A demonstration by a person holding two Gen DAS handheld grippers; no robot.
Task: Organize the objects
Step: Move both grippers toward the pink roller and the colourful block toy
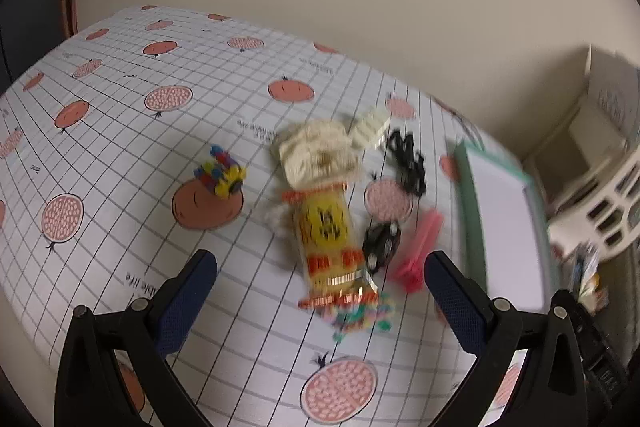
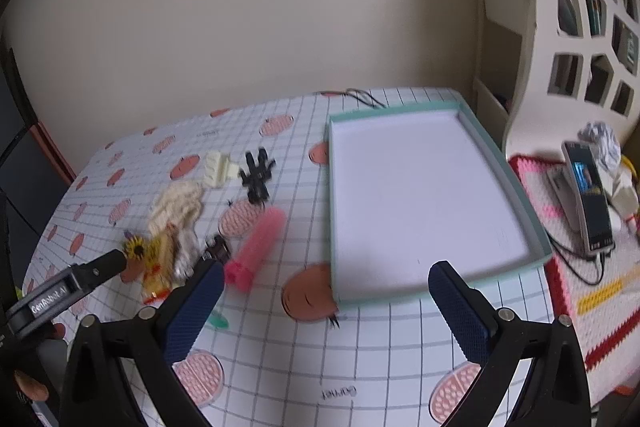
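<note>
A pile of small items lies on the fruit-print tablecloth (image 1: 120, 131). It holds a yellow snack packet (image 1: 326, 231), a cream knit cloth (image 1: 316, 151), a cream hair claw (image 1: 370, 127), a black hair clip (image 1: 408, 163), a small black toy car (image 1: 382, 243) and a pink clip (image 1: 420, 247). A colourful hair tie (image 1: 222, 173) lies apart to the left. My left gripper (image 1: 320, 291) hangs open just short of the packet. In the right wrist view my right gripper (image 2: 326, 303) is open in front of the empty green-rimmed tray (image 2: 404, 109), with the pink clip (image 2: 256, 247) to its left.
A white shelf unit (image 2: 560, 27) stands against the wall right of the table. A phone (image 2: 592, 199) with a cable rests on a crocheted mat (image 2: 532, 179) beside the tray. One finger of my left gripper (image 2: 108, 263) shows at the left edge. A multicoloured bead item (image 1: 360, 311) lies by the packet.
</note>
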